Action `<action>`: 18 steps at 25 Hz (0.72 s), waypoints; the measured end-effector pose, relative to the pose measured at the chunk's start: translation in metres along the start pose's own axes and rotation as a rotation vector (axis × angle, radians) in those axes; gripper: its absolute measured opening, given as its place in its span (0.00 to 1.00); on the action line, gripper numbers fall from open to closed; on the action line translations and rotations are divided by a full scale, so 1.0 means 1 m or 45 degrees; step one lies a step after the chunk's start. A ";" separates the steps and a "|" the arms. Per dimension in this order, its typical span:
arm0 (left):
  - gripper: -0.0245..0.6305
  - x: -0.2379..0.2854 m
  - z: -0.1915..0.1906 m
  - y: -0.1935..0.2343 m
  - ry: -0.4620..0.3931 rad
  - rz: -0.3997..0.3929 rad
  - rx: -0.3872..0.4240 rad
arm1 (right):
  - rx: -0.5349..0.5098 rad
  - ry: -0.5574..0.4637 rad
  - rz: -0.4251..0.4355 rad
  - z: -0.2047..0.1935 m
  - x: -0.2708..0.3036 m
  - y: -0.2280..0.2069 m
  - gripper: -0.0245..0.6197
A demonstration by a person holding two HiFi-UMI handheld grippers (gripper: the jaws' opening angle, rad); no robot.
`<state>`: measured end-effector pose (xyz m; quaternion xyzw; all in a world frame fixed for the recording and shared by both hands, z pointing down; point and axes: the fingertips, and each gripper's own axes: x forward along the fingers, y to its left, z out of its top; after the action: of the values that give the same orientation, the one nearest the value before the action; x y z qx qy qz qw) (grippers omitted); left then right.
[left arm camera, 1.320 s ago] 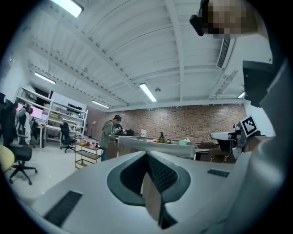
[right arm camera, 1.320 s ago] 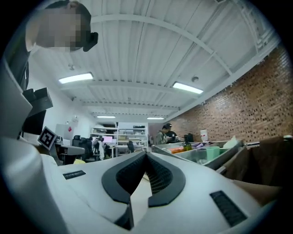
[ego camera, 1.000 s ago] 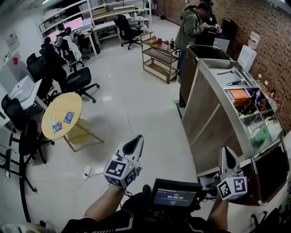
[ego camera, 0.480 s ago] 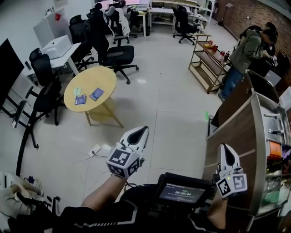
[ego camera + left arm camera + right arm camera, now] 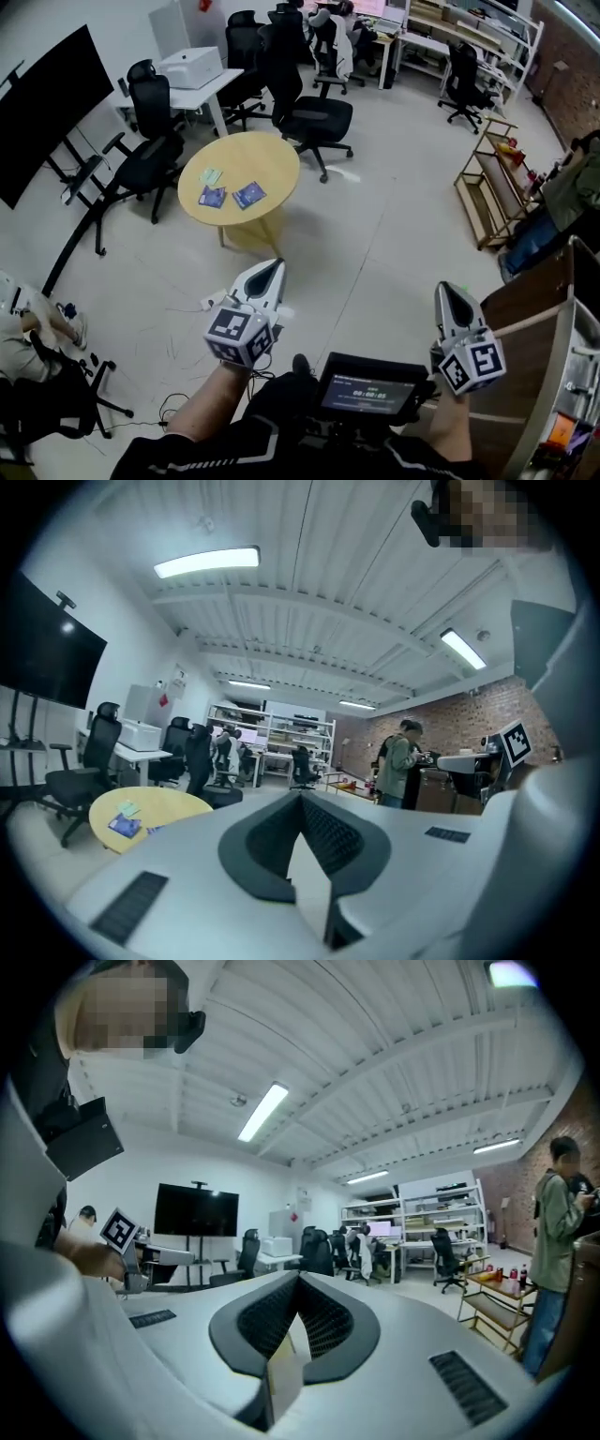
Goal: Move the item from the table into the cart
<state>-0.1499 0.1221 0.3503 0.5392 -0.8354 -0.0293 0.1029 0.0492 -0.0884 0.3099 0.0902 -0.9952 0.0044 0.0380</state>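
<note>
A round yellow table (image 5: pixel 246 159) stands across the floor, ahead of me and a little left. On it lie two blue packets (image 5: pixel 249 194) and a pale green card (image 5: pixel 210 175). The left gripper view shows the same table (image 5: pixel 159 803) at the lower left. The cart (image 5: pixel 561 328), wood-sided with a metal top, is at the lower right edge. My left gripper (image 5: pixel 272 268) and right gripper (image 5: pixel 444 290) are held up in front of me, far from the table. Both are shut and hold nothing; their jaws meet at a point in the left gripper view (image 5: pixel 302 799) and the right gripper view (image 5: pixel 298 1281).
Black office chairs (image 5: pixel 314 117) ring the table. A large black screen (image 5: pixel 47 108) stands at the left and a desk with a white printer (image 5: pixel 190 67) behind the table. A wooden shelf trolley (image 5: pixel 492 183) and a person (image 5: pixel 572 192) are at the right. Cables (image 5: pixel 202 305) lie on the floor.
The head view has swung left: the yellow table moved from the left side to the upper middle, and the cart slid to the right edge. Both grippers keep their pose, shut.
</note>
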 end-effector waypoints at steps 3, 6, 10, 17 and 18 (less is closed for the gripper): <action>0.04 0.029 0.001 0.070 -0.021 0.102 -0.006 | -0.022 0.023 0.083 -0.012 0.095 -0.003 0.04; 0.04 0.057 -0.004 0.139 0.002 0.166 -0.038 | 0.023 0.036 0.151 -0.033 0.188 0.004 0.04; 0.04 0.099 -0.005 0.224 -0.002 0.275 -0.034 | -0.018 0.088 0.294 -0.044 0.303 0.019 0.04; 0.04 0.185 0.013 0.334 -0.042 0.477 -0.085 | -0.034 0.066 0.513 -0.033 0.487 0.007 0.04; 0.04 0.197 0.018 0.341 -0.041 0.504 -0.096 | -0.036 0.073 0.558 -0.032 0.510 0.003 0.04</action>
<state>-0.5369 0.0841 0.4153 0.3598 -0.9249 -0.0484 0.1135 -0.4493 -0.1762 0.3805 -0.1291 -0.9895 0.0010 0.0656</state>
